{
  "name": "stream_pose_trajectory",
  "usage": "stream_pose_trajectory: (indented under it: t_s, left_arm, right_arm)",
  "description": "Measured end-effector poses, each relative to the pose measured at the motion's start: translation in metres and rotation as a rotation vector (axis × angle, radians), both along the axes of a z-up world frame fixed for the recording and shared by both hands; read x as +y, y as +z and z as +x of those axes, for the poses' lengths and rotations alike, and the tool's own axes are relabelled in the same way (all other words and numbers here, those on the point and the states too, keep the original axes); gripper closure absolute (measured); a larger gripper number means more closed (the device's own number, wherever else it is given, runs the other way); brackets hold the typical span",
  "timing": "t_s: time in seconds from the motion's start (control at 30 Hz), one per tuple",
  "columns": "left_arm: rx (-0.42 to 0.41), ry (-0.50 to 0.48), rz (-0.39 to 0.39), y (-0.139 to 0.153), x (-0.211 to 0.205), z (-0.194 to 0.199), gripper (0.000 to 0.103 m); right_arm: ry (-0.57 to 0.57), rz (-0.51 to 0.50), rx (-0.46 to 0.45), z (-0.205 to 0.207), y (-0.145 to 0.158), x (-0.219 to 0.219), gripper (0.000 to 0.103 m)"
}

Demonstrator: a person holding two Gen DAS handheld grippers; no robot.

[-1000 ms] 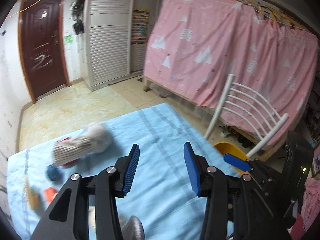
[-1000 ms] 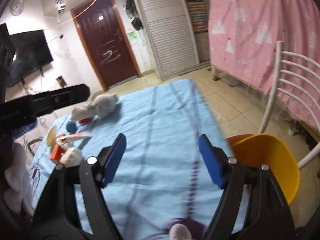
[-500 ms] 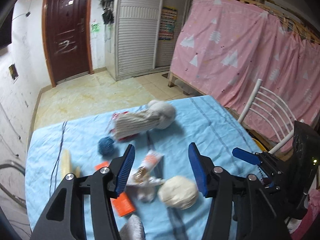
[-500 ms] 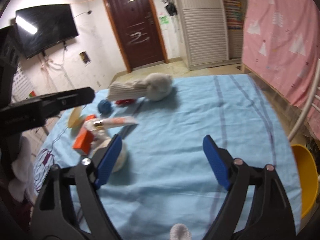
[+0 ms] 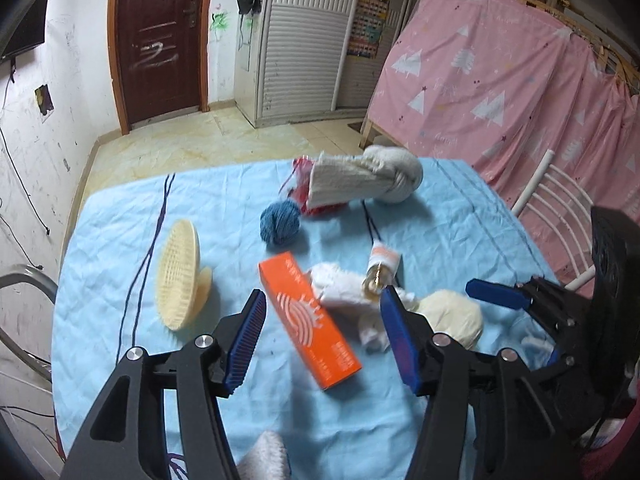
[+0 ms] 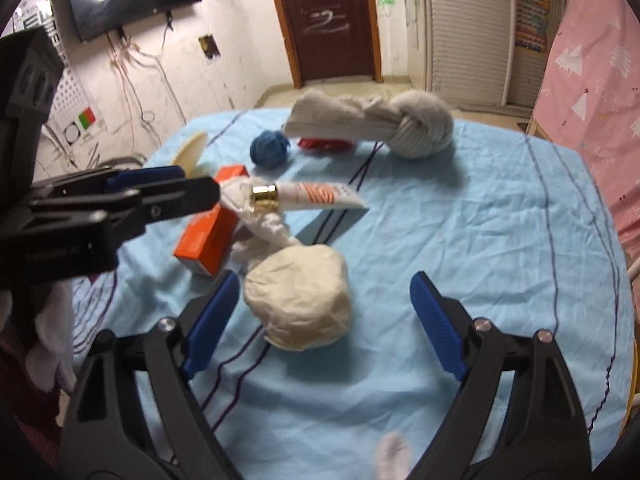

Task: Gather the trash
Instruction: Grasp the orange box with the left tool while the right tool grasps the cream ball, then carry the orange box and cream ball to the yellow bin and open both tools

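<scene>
Left wrist view: one orange box (image 5: pixel 310 320), one blue yarn ball (image 5: pixel 280 224), one cream ball (image 5: pixel 452 318).

cluttered table (image 5: pixel 120 216), light-blue cloth (image 6: pixel 480 220)

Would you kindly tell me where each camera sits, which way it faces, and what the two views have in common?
Left wrist: on the left gripper, angled down at the orange box on the blue tablecloth; own fingers open, right gripper at the right edge.
Right wrist: on the right gripper, angled down at the cream ball; own fingers open, left gripper at left.
Shared: box, ball, blue yarn, knotted towel, door.
</scene>
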State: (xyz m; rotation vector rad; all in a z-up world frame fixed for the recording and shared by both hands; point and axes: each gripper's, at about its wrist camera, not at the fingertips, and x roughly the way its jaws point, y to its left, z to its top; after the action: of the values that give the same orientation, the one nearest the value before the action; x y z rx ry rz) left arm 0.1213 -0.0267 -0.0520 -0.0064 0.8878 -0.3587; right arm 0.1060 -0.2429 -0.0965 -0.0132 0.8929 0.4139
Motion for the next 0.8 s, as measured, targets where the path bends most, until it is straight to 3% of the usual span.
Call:
stream_pose_trajectory:
  t_s: [0.1,0.17,0.47,0.57,0.67,0.8]
  left_arm:
    - [0.02,0.002,0.005,-0.01,0.001,0.001,0.052]
    - [0.029,0.002,0.014,-0.015,0.001,0.002,0.052]
    - [0.055,0.003,0.13,-0.033,-0.016,0.008,0.053]
    - [0.05,0.015,0.148,-0.033,-0.018,0.009,0.064]
    - [0.05,0.042,0.167,-0.032,-0.016,0.009,0.086]
    - [0.051,0.053,0.174,-0.029,-0.012,0.003,0.089]
  right_arm:
    - [0.009,0.01,-0.004,-0.001,0.0,-0.002,0.044]
    - [-0.01,0.007,-0.018,-0.003,0.002,-0.008,0.052]
    - [-0.086,0.067,-0.051,-0.003,0.007,-0.04,0.052]
    - [-0.094,0.092,-0.05,-0.004,0.007,-0.048,0.052]
    - [-0.099,0.115,-0.053,-0.005,0.007,-0.053,0.052]
    - [-0.108,0.125,-0.069,-0.009,0.009,-0.06,0.052]
